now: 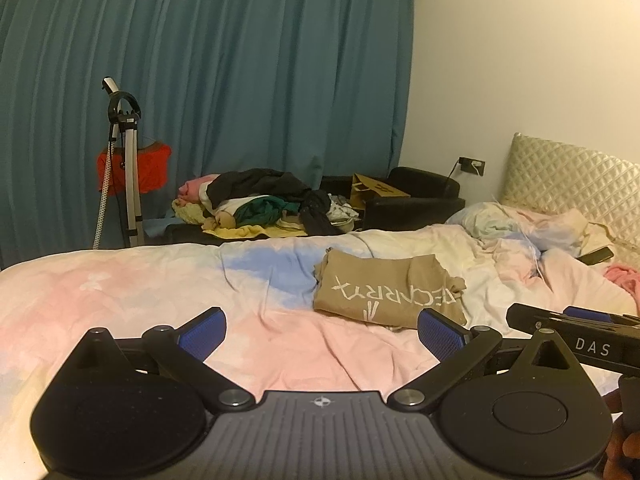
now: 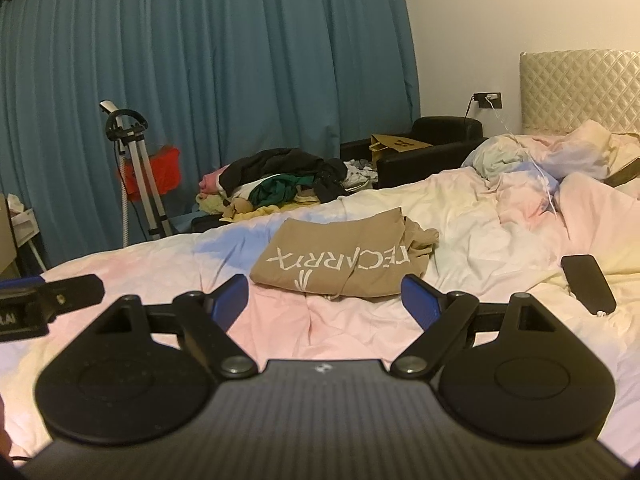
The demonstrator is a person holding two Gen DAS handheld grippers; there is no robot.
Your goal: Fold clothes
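A tan folded garment [image 1: 386,290] with white lettering lies on the pastel bedspread [image 1: 160,292]; it also shows in the right wrist view [image 2: 344,258]. My left gripper [image 1: 322,334] is open and empty, just in front of the garment and a little left of it. My right gripper [image 2: 326,300] is open and empty, just in front of the garment's near edge. The right gripper shows at the right edge of the left wrist view [image 1: 576,328]. The left gripper shows at the left edge of the right wrist view [image 2: 48,300].
A heap of unfolded clothes [image 2: 280,188] lies beyond the bed's far edge, by the blue curtain. A black phone [image 2: 588,283] lies on the bed at right. Crumpled bedding [image 2: 540,160] and a quilted headboard [image 2: 580,88] are far right. A garment steamer stand [image 1: 124,160] stands left.
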